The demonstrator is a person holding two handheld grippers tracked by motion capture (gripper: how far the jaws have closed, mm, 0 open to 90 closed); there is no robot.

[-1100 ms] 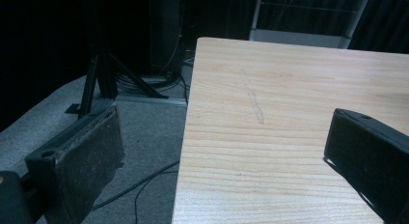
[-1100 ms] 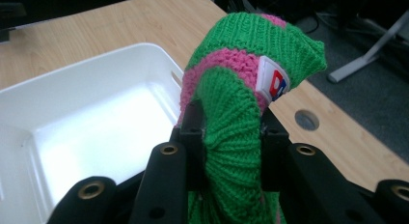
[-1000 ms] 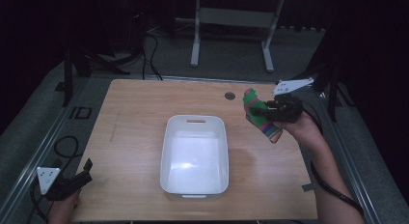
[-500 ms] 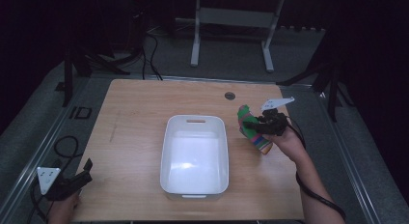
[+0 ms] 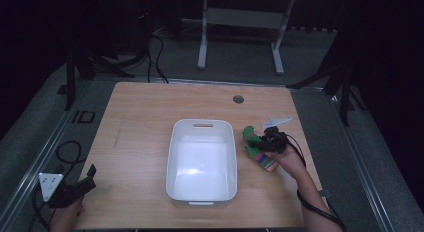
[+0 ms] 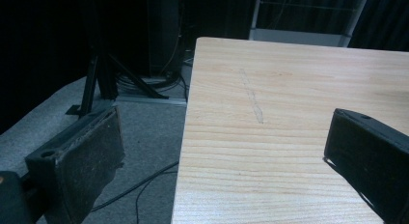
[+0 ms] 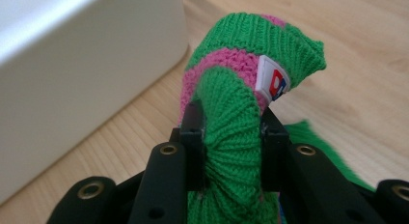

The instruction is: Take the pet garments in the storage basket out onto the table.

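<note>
The right gripper [image 7: 231, 132] is clamped on a bunched green-and-pink sock [image 7: 241, 93] just right of the white tub [image 5: 202, 159], likely to drop it in, while the left gripper [image 6: 226, 151] waits with jaws apart at the table's [image 5: 150, 117] near left corner.

one wooden table [image 5: 150, 117], one white tub [image 5: 202, 162] on it, one striped knitted sock [image 5: 257, 151] beside the tub, with one small white label [image 7: 271, 81] sewn on it; two grippers, the left gripper [image 5: 75, 188] and the right gripper [image 5: 266, 142]; one round hole [image 5: 238, 99] in the tabletop; one metal stand [image 5: 240, 22] on the floor beyond
</note>
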